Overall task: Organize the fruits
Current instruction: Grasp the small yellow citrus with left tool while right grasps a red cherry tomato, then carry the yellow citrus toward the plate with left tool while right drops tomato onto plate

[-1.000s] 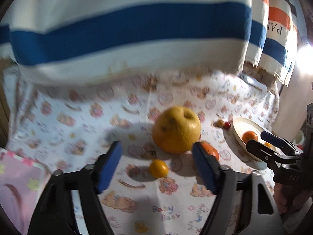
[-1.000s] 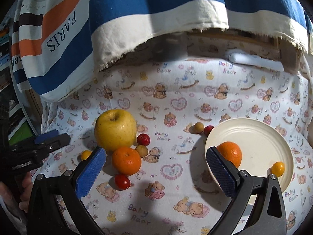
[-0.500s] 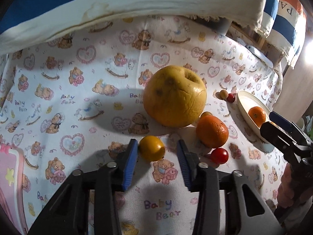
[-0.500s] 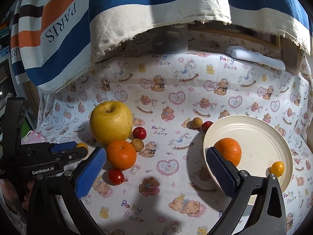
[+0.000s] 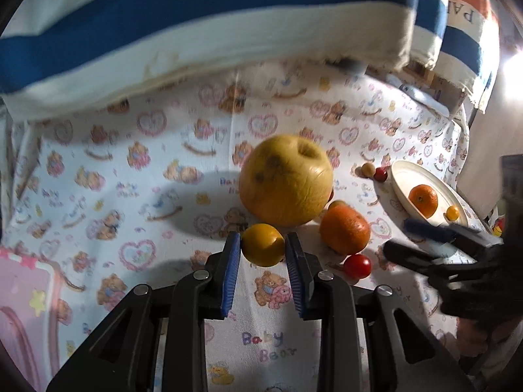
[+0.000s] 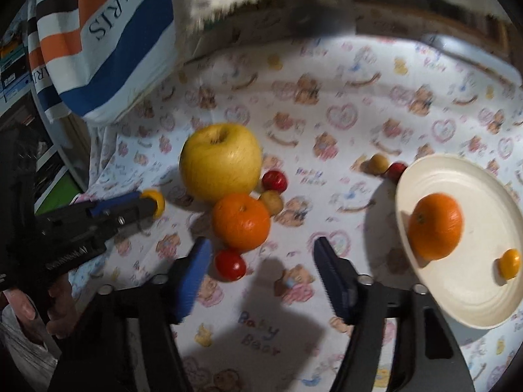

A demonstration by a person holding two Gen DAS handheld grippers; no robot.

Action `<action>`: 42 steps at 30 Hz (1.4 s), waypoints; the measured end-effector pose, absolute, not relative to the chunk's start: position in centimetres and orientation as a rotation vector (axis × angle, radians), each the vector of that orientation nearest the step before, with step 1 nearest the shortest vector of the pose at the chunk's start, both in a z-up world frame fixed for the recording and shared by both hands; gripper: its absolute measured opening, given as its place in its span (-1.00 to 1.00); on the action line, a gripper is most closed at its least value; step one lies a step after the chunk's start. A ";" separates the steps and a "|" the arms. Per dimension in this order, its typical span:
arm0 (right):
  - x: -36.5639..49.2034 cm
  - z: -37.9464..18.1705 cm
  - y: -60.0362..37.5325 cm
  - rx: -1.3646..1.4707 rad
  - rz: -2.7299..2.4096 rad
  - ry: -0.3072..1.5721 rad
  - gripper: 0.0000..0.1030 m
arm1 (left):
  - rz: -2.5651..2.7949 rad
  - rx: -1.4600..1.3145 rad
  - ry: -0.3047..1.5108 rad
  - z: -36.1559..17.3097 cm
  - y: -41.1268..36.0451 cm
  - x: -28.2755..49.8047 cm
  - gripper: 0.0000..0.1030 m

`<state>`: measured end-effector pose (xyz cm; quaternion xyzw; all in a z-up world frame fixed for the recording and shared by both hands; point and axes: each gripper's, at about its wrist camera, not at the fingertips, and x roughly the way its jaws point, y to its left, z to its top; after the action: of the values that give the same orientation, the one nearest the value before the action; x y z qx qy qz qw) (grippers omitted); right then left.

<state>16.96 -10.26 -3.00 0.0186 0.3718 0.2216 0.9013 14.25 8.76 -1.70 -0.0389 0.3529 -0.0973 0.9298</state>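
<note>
Left hand-held gripper (image 5: 263, 245) closing, pads on a small fruit; right hand-held gripper (image 6: 260, 251) closing, nothing gripped

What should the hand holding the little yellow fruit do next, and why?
Probably lift it straight up. The left gripper has its fingers pressed on both sides of the little yellow fruit, which is still down by the cloth, close to the big yellow apple.
</note>
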 end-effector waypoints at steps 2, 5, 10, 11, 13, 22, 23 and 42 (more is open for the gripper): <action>17.2 -3.6 -9.7 0.036 0.492 0.806 0.01 | -0.193 -0.070 0.702 -1.2 8.6 13.9 -0.48; 17.2 -4.0 -8.7 0.005 0.516 0.817 -0.04 | -0.183 -0.058 0.681 -0.6 8.5 13.5 -0.48; 17.2 -4.5 -7.6 -0.040 0.532 0.843 -0.19 | -0.181 -0.068 0.678 -0.3 8.8 13.2 -0.48; 17.3 -4.6 -7.5 -0.043 0.532 0.850 -0.22 | -0.181 -0.069 0.679 -0.3 8.8 13.2 -0.48; 17.4 -4.8 -7.3 -0.049 0.535 0.863 -0.30 | -0.181 -0.068 0.676 -0.2 8.8 13.2 -0.48; 17.0 -4.7 -7.2 -0.061 0.538 0.848 -0.49 | -0.173 -0.060 0.665 0.1 8.6 12.9 -0.48; 16.9 -4.6 -7.2 -0.062 0.537 0.839 -0.49 | -0.171 -0.060 0.660 0.2 8.6 12.8 -0.48; 11.1 1.0 -7.9 -0.101 0.502 0.408 -0.49 | -0.153 -0.017 0.507 2.9 8.1 10.2 -0.48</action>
<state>11.09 -7.92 1.00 -0.0494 0.2005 0.2466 0.9469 10.22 8.09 2.90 -0.0083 0.2506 -0.0757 0.9651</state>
